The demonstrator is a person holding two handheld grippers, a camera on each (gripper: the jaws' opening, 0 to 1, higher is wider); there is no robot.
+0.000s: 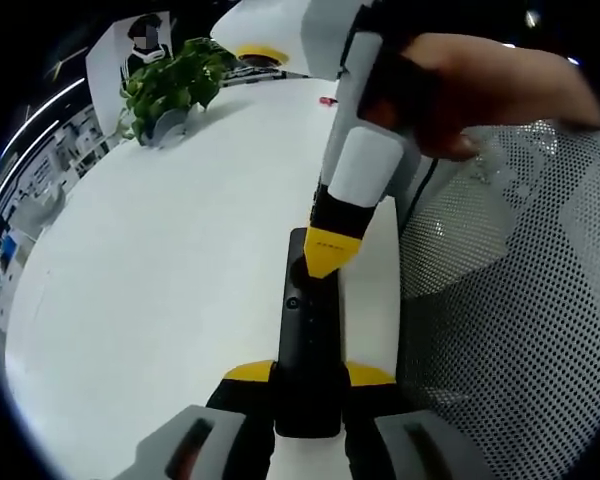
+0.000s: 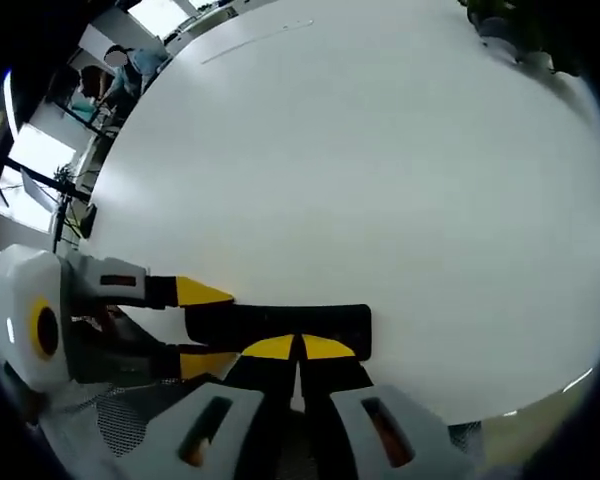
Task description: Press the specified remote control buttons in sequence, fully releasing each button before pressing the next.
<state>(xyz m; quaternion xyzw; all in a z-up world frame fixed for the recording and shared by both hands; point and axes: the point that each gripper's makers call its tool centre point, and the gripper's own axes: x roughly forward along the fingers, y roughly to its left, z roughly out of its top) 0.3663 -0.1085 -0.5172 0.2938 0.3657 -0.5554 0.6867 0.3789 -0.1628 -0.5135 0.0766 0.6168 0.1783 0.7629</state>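
Left gripper clamped on near end of remote over table; right gripper, tips together, pressing down on remote.

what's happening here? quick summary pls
A person works two hand-held grippers over a white table. The left hand-held gripper clamps the near end of a black remote, steadying it at the table edge. The right hand-held gripper, jaws shut, has its yellow tip down on the remote's upper buttons. A potted plant stands at the far side.
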